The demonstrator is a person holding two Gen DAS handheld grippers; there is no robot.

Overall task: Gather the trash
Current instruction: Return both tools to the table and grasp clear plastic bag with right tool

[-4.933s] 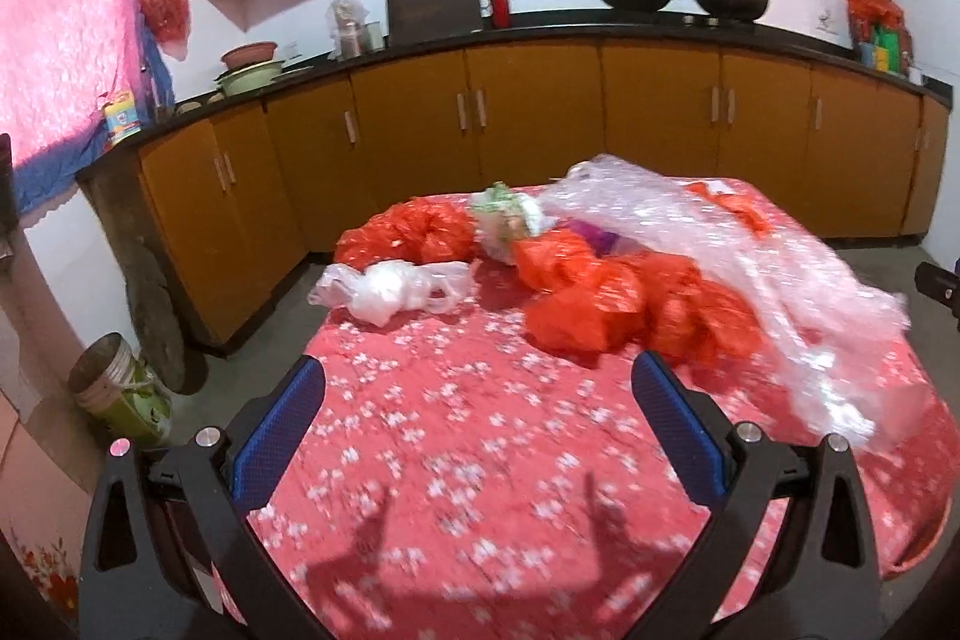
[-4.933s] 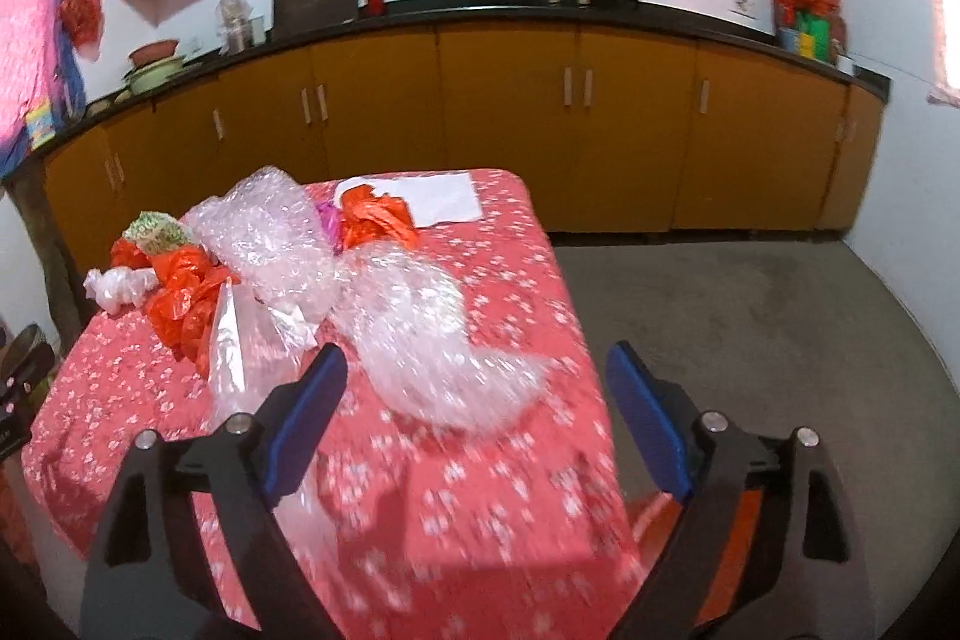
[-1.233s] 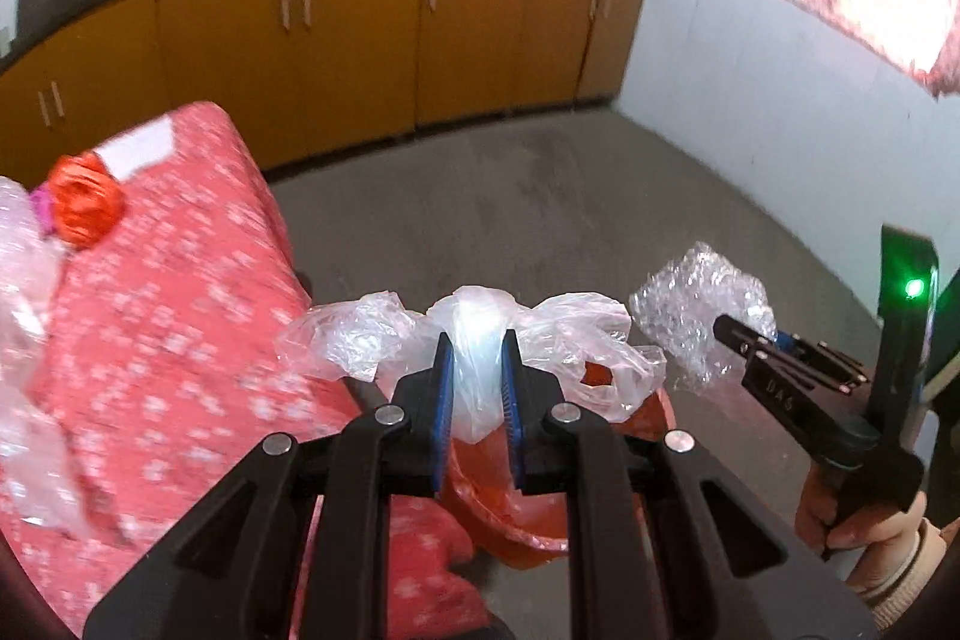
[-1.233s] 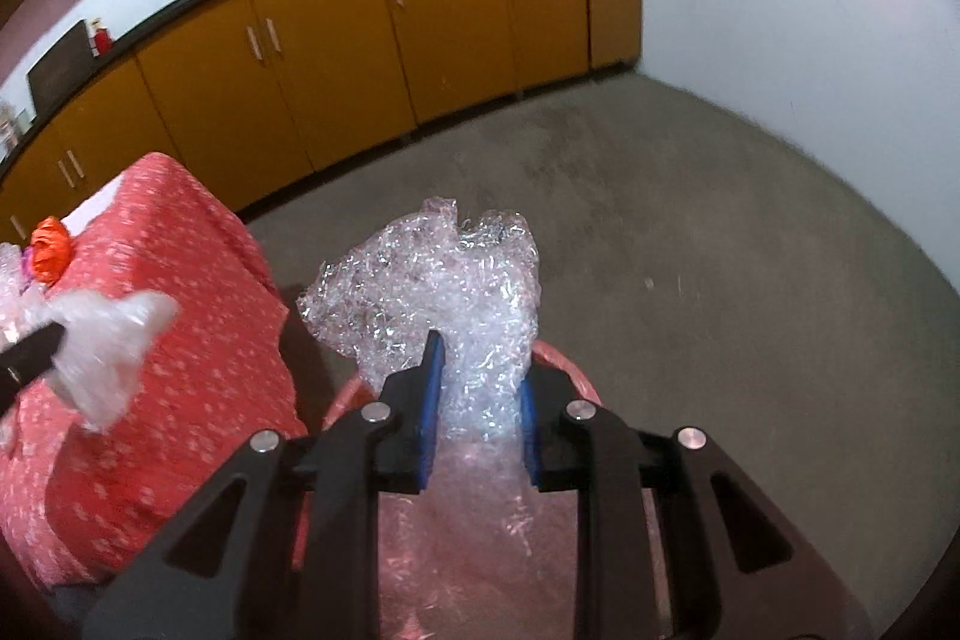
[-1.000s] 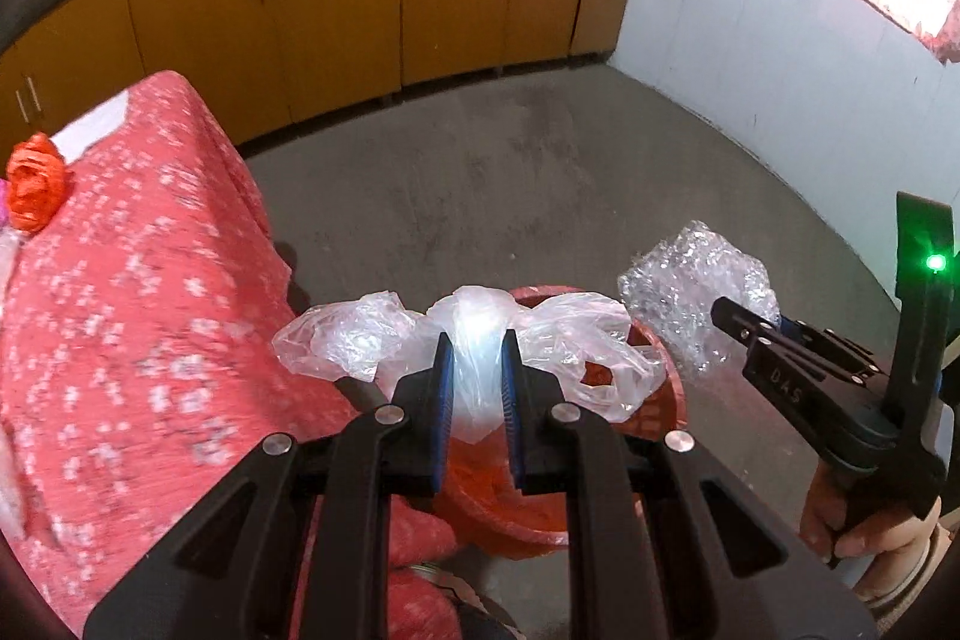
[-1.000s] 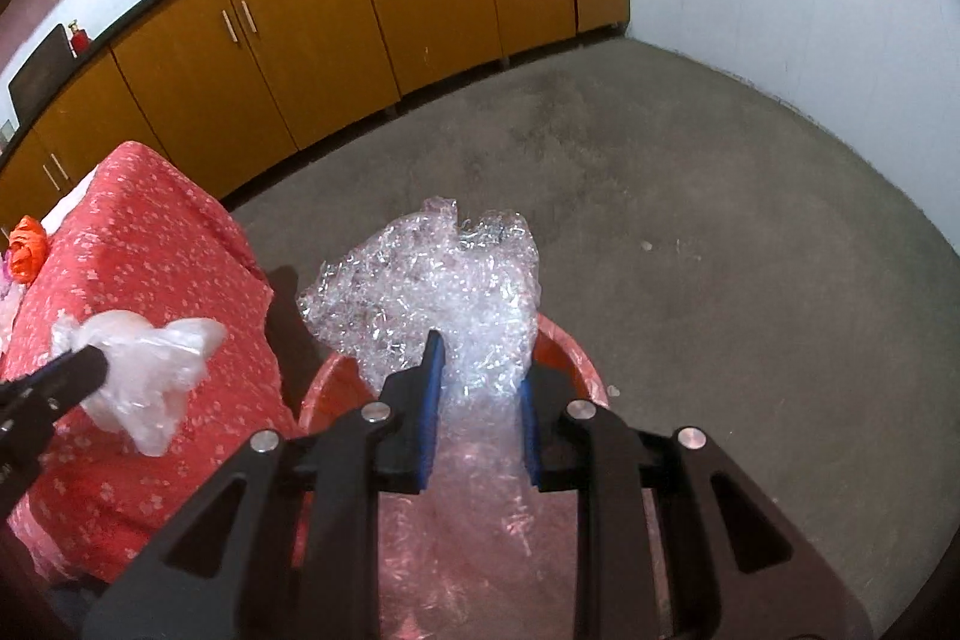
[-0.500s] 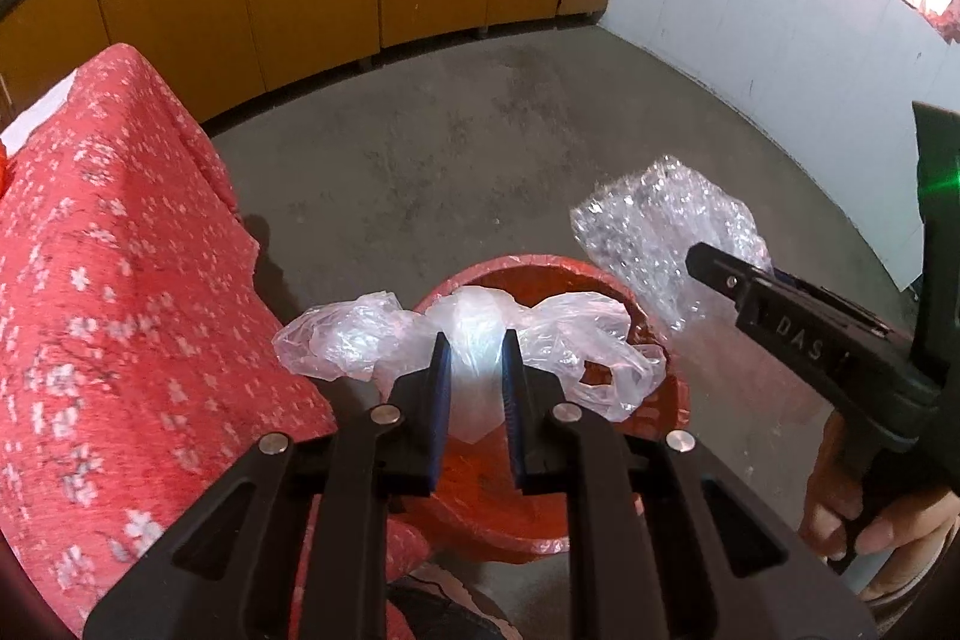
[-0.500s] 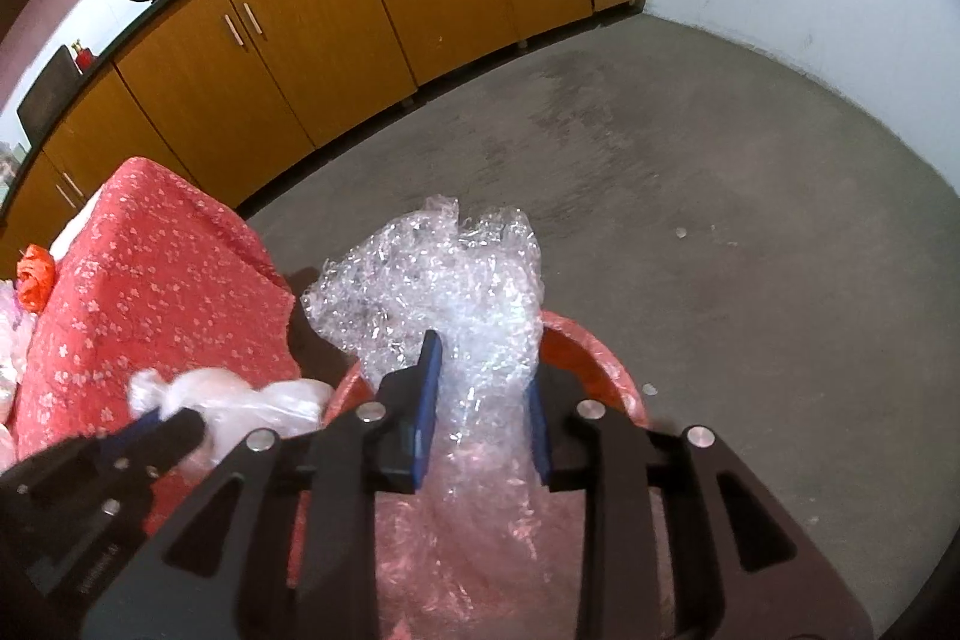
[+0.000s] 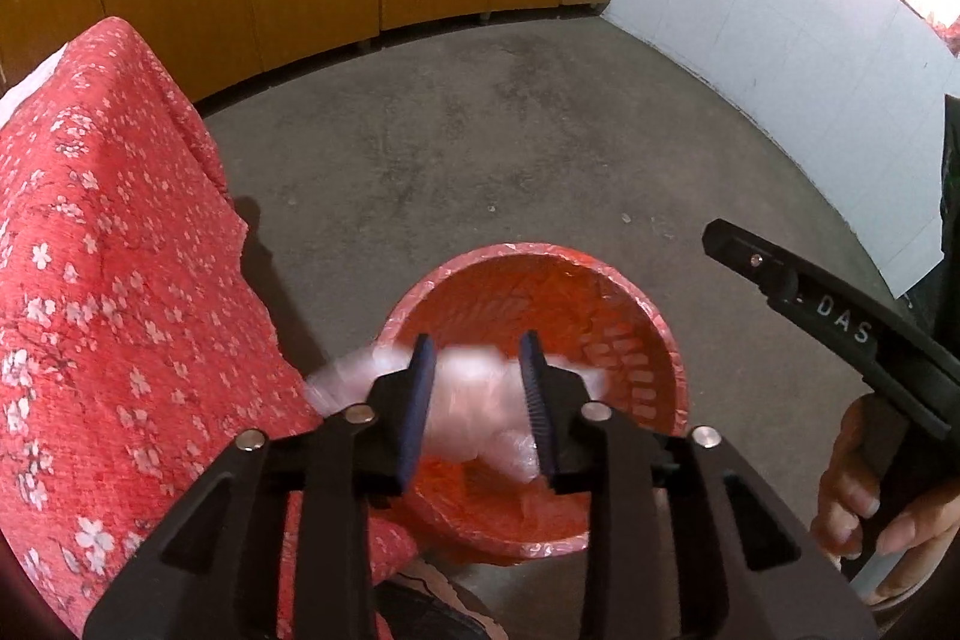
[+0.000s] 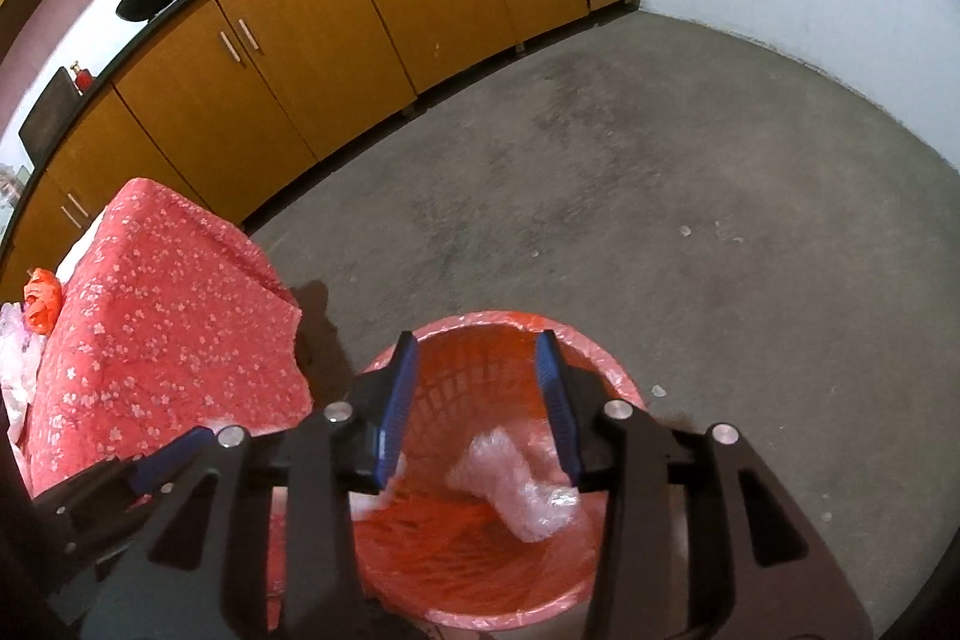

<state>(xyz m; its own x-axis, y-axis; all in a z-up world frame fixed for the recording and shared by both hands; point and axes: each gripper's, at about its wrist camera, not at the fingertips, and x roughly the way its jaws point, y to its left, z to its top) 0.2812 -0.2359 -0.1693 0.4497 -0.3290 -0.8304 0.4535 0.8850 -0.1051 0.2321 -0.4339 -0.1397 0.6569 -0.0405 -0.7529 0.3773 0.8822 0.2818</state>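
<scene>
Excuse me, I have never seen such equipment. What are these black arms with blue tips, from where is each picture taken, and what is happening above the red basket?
No robot is here. A person holds a hand tool in each hand, each ending in a two-fingered claw with blue pads, and a small camera on each tool looks forward along its fingers. One picture comes from the left claw, the other from the right claw.

Both hang above a red basket with a red liner, standing on the grey floor beside a table under a red flowered cloth.

Both claws are opening. A blurred white plastic bag is between the left claw's pads, apparently dropping. The bubble wrap already lies inside the basket. More trash waits on the table.
</scene>
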